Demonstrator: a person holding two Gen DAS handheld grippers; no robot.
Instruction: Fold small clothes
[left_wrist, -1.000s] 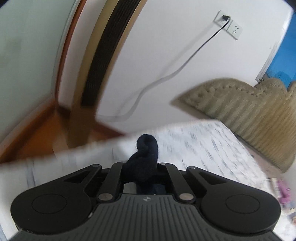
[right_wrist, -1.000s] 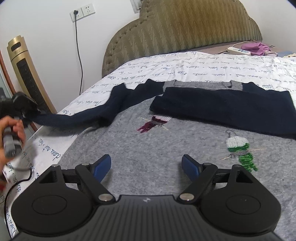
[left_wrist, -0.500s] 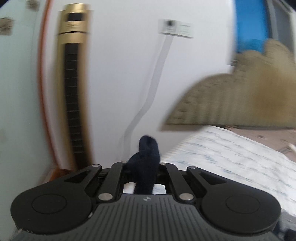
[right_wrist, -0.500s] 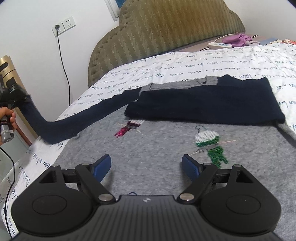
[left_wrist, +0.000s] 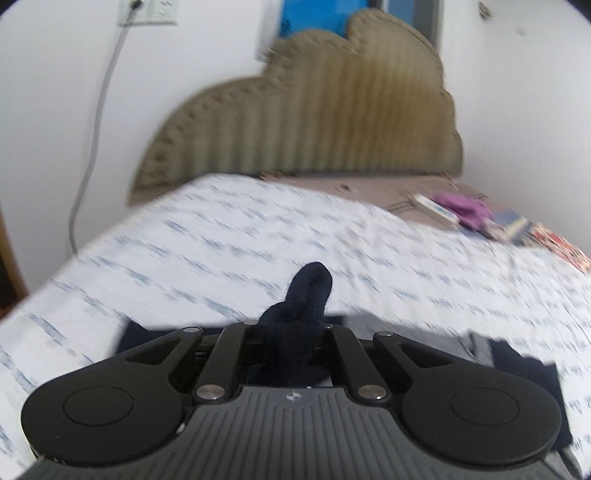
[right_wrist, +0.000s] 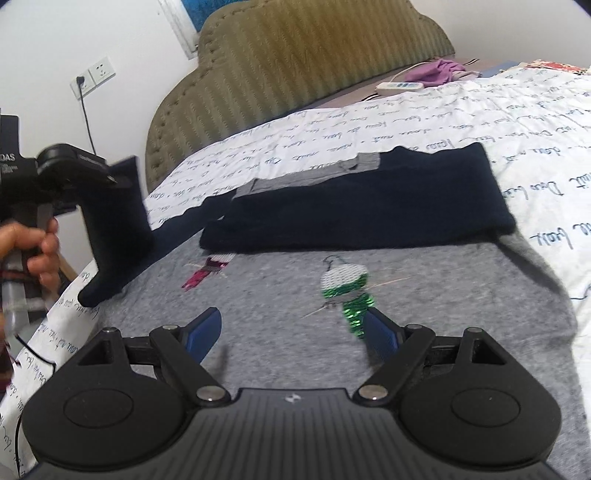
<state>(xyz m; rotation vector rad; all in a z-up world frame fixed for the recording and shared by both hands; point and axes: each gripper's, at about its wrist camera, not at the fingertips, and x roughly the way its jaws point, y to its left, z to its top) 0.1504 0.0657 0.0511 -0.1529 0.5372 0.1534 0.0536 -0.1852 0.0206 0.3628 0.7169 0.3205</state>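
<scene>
A grey sweater (right_wrist: 424, 295) with sequin figures and navy sleeves lies flat on the bed. One navy sleeve (right_wrist: 369, 199) is folded across its chest. The other navy sleeve (right_wrist: 118, 236) is lifted off the bed at the left, and my left gripper (right_wrist: 74, 166) is shut on its cuff. In the left wrist view the cuff (left_wrist: 306, 295) sticks up out of the shut left gripper (left_wrist: 290, 328), above the white sheet. My right gripper (right_wrist: 291, 328) hovers open over the grey body, blue pads (right_wrist: 205, 328) wide apart with nothing between them.
The bed sheet (right_wrist: 480, 110) is white with script writing. An olive headboard (right_wrist: 314, 55) stands behind it. A purple cloth (right_wrist: 436, 70) and a white power strip (right_wrist: 399, 86) lie near the head. A wall socket with a cable (right_wrist: 85, 83) is at the left. A person's hand (right_wrist: 33, 243) holds the left gripper.
The left gripper swung from the wall side toward the bed, carrying the navy sleeve up and inward over the sweater's edge. The right gripper drifted a little and stayed open.
</scene>
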